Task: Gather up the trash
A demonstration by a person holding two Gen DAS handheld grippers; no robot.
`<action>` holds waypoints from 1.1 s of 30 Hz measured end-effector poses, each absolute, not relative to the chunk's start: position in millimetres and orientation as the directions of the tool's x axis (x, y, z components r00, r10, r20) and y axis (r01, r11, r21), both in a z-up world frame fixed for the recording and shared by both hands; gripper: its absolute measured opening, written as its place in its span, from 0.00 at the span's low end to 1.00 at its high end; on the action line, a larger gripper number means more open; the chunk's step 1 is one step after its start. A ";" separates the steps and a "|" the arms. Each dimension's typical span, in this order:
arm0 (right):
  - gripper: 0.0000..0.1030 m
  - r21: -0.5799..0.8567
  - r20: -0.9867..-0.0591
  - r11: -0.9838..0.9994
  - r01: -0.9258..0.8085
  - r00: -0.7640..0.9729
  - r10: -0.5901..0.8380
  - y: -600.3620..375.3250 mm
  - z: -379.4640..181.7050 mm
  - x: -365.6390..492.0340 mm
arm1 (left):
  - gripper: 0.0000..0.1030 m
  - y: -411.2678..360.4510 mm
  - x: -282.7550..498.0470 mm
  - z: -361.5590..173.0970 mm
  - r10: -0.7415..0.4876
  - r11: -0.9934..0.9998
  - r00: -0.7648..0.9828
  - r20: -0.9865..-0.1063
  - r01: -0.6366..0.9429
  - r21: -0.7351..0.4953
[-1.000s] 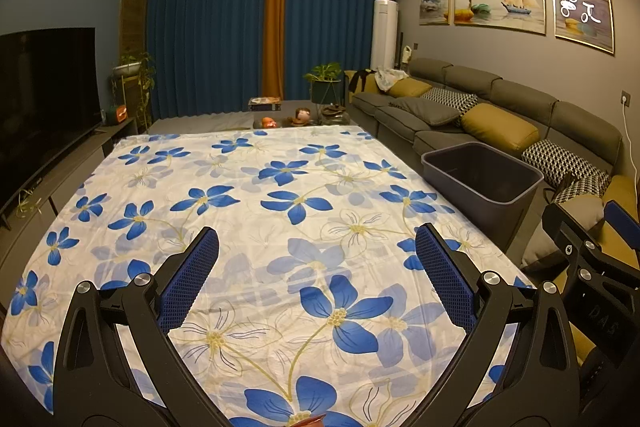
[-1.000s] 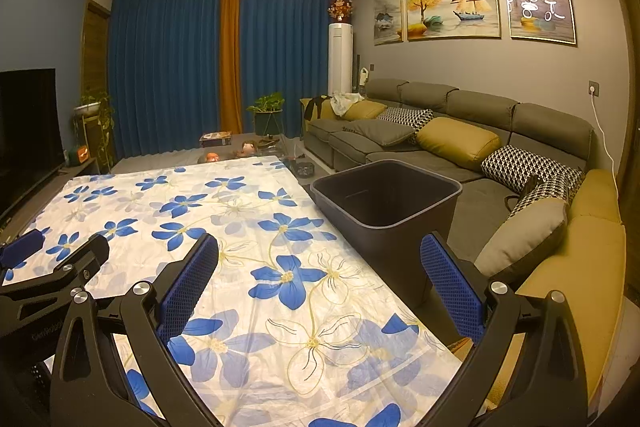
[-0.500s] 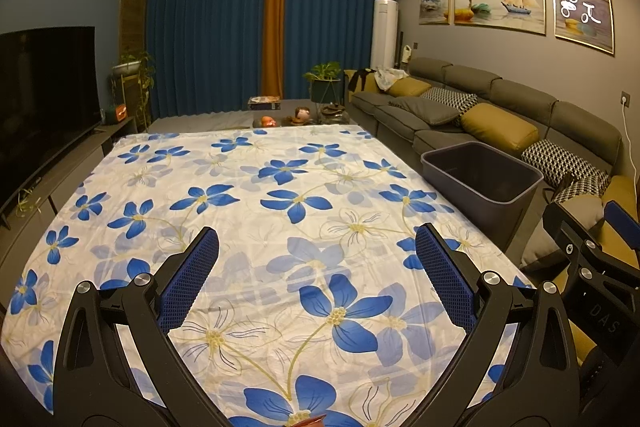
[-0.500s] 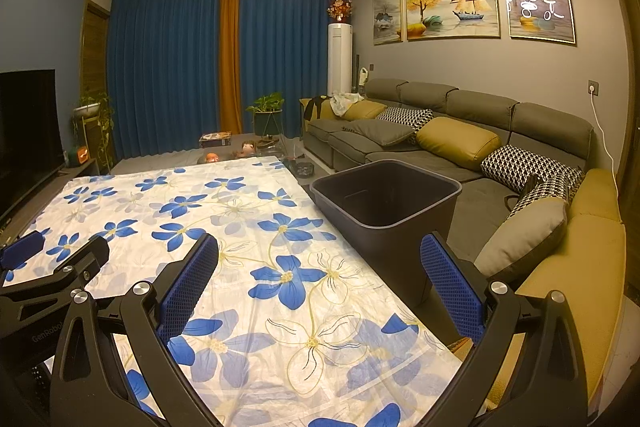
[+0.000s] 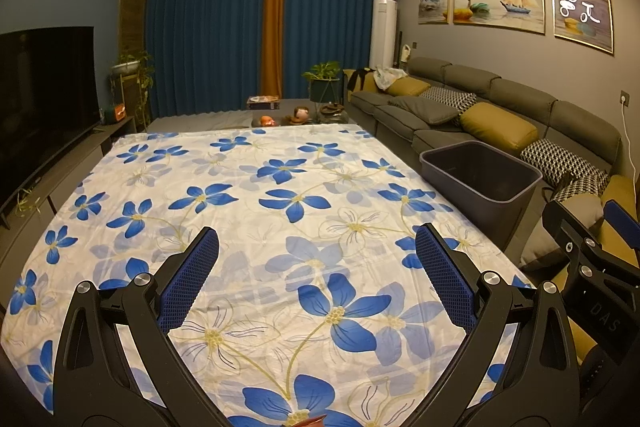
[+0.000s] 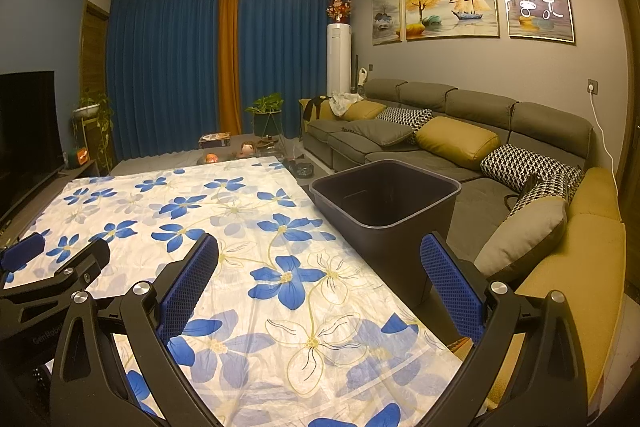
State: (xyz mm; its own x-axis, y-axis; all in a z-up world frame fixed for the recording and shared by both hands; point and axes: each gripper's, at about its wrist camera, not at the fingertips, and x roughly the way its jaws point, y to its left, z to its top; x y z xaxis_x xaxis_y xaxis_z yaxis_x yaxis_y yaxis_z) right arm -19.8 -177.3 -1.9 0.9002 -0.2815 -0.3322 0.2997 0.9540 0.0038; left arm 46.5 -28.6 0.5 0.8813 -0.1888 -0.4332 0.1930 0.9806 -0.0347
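My left gripper (image 5: 317, 239) hovers open above a table under a white cloth with blue flowers (image 5: 280, 195); nothing sits between its blue pads. A small reddish sliver (image 5: 310, 419) peeks in at the bottom edge, too cut off to identify. A dark grey bin (image 5: 480, 175) stands off the table's right side. My right gripper (image 6: 319, 243) is open too, over the table's right edge, with the bin (image 6: 384, 195) just ahead between its fingers. Each view catches the other gripper at its border: the right gripper (image 5: 588, 223) and the left gripper (image 6: 60, 251).
A long grey sofa with yellow and patterned cushions (image 6: 460, 143) runs along the right wall behind the bin. A television (image 5: 44, 87) fills the left wall. Beyond the table stand a low table with small items (image 5: 280, 115), plants and blue curtains.
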 end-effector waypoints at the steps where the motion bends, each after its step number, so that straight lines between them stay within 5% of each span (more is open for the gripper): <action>1: 0.95 0.004 -0.332 0.954 0.299 0.900 -0.281 -177.4 -1.9 -19.8 | 0.94 -28.5 46.6 0.5 -0.189 0.981 0.881 -0.433 0.193 -0.035; 33: 0.95 0.008 -0.331 0.954 0.301 0.901 -0.282 -176.7 0.0 -19.7 | 0.94 -30.7 46.2 0.0 -0.190 0.980 0.881 -0.434 0.195 -0.034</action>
State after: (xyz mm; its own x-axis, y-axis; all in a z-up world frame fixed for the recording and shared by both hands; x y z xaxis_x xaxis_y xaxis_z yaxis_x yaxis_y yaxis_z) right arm -19.7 -176.7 0.0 0.9007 -0.2816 -0.3309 0.3010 0.9536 0.0076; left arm 46.2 -30.7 0.0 0.8806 -0.1900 -0.4341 0.1947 0.9803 -0.0340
